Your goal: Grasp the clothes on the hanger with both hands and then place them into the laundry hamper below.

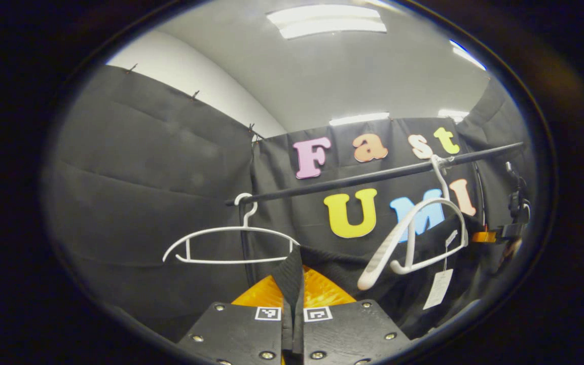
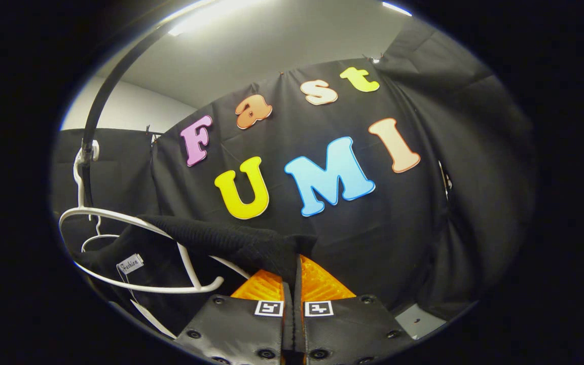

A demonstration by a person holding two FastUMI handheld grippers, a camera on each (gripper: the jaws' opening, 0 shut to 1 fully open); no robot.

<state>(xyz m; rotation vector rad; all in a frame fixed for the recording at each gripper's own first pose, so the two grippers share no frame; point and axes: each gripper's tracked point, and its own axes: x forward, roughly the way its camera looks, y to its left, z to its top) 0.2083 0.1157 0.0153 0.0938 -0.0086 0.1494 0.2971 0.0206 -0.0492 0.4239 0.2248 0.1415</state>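
Observation:
A black knit garment (image 1: 353, 274) stretches below a white hanger (image 1: 413, 238) that hangs tilted from a black rail (image 1: 373, 176). My left gripper (image 1: 293, 291) is shut on an edge of the garment, the cloth pinched between its fingers. A paper tag (image 1: 438, 288) dangles from the garment. In the right gripper view the same black garment (image 2: 221, 241) runs from the white hanger (image 2: 135, 253) to my right gripper (image 2: 294, 276), which is shut on its other edge. A sewn label (image 2: 131, 263) shows on the cloth near the hanger.
A second, bare white hanger (image 1: 231, 243) hangs on the rail to the left. The rail (image 2: 94, 106) curves up the left side of the right gripper view. Another gripper device (image 1: 512, 223) shows at the far right. A pale floor patch (image 2: 418, 320) lies low right.

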